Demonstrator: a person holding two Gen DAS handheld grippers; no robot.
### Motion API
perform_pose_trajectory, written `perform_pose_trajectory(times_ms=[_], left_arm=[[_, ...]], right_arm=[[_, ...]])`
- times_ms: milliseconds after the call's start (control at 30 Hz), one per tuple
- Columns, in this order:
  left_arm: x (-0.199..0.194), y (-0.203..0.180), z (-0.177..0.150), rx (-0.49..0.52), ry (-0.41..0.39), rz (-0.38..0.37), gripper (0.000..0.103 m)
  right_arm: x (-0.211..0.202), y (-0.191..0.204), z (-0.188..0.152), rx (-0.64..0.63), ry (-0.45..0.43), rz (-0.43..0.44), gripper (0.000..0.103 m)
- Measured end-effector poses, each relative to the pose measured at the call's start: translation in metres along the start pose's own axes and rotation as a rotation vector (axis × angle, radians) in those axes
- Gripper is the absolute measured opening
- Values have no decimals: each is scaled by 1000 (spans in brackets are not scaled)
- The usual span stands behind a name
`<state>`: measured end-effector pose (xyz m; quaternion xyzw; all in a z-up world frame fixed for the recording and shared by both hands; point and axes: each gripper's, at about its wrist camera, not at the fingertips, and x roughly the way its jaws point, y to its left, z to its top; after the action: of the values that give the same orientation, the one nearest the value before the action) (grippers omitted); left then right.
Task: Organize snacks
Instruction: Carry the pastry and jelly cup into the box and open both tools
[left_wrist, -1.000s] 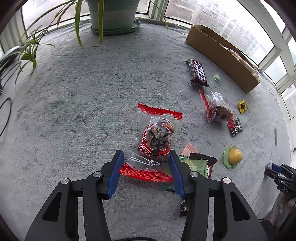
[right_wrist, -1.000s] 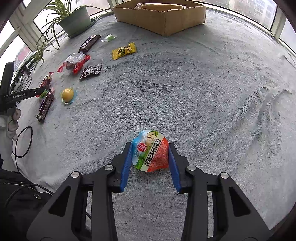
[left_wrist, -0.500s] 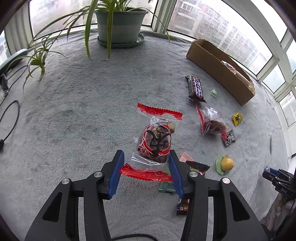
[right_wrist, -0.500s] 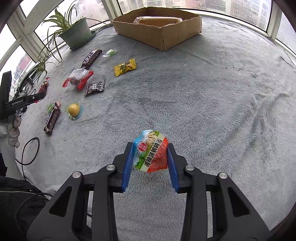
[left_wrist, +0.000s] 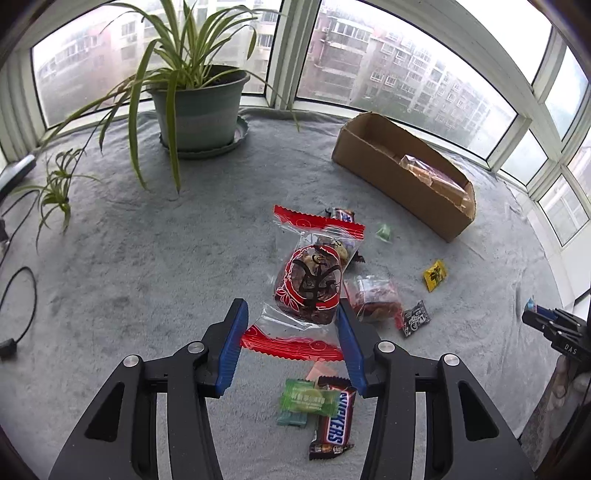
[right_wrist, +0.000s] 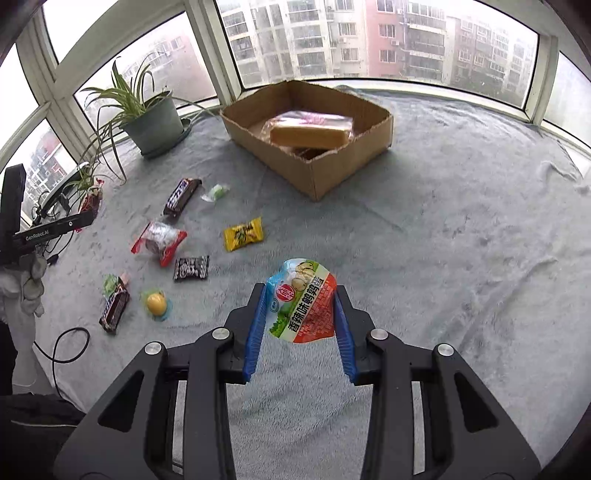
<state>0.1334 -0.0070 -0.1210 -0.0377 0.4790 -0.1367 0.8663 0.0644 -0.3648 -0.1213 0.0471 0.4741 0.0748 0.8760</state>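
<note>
Two grippers, each holding a snack, above a grey fleece blanket in a glazed bay.

The left gripper (left_wrist: 290, 338) clamps a clear, red-ended snack bag (left_wrist: 308, 284), and the right gripper (right_wrist: 298, 325) pinches a round sealed egg cup (right_wrist: 301, 301), both lifted off the grey blanket (right_wrist: 461, 258). Below lie loose snacks: a Snickers bar (left_wrist: 334, 421) touching a green candy (left_wrist: 306, 398), a yellow candy (right_wrist: 243, 234) and a second red-ended bag (right_wrist: 159, 240). Farther off sits an open cardboard box (right_wrist: 314, 173) holding wrapped cakes, with a potted spider plant (left_wrist: 195, 99) near the windows (right_wrist: 406, 37), apartment blocks visible outside.
</note>
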Motion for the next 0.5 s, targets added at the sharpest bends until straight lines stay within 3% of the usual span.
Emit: perform_pose_trajectory(times_ms=[500], left_arm=[[14,-29,68,82,-79,-12,47]], right_arm=[[4,8,104,-98,-120,-28,37]])
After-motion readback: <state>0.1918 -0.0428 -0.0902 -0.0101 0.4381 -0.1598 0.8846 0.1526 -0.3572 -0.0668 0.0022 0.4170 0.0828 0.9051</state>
